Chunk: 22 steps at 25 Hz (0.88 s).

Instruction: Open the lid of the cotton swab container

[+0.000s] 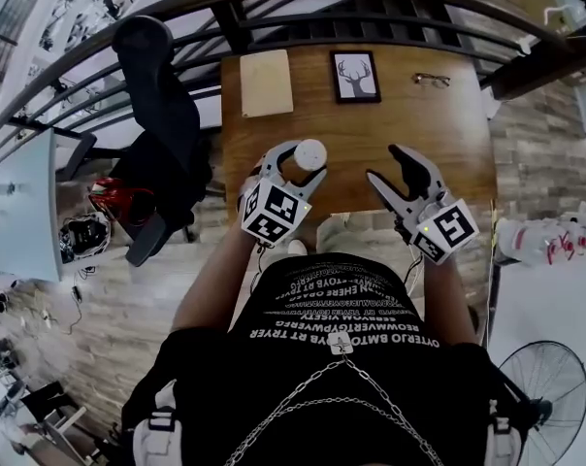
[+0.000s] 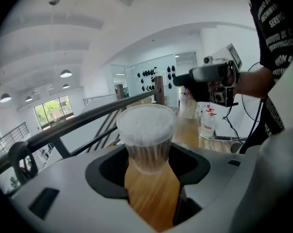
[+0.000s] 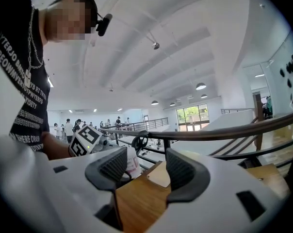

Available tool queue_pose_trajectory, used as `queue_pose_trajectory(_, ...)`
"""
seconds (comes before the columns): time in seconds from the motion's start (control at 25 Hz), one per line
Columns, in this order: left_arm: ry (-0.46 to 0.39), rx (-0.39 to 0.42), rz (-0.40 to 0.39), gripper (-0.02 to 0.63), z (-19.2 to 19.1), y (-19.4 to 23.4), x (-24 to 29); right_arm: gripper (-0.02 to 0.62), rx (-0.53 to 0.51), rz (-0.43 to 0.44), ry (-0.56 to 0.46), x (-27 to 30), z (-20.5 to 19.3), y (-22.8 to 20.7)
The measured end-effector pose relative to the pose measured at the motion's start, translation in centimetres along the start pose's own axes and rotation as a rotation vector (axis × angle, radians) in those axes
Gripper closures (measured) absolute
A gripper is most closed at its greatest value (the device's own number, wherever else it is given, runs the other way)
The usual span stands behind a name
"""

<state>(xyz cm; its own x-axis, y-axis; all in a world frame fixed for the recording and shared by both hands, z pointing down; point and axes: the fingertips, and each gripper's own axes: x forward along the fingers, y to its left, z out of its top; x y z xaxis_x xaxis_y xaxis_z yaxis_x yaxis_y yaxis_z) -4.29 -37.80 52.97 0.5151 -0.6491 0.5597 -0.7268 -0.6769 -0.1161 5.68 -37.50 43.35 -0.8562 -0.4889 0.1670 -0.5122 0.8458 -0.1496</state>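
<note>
With the left gripper [image 1: 298,161] the cotton swab container [image 1: 309,153] is held; the right gripper [image 1: 384,163] is empty.
The left jaws are closed on the clear container, which is kept upright over the near part of the wooden table [image 1: 371,129] with its white lid [image 2: 146,124] seated on top. The right jaws are spread wide, apart from the container, with nothing gripped between them.
</note>
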Motion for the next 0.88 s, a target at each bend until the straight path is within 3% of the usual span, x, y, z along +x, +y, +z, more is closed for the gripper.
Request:
queue_pose_trajectory(0.32,-0.016,0.007,-0.054,0.331,4.4,-1.2,-6.2,0.356,-0.030,0.105,-0.010,0.9,2.2,5.2)
queue_pose_trajectory(0.88,-0.027,0.068,-0.117,0.334,7.4,-5.1,-12.0,0.310,-0.126,0.276,0.011,1.8,6.7,14.5)
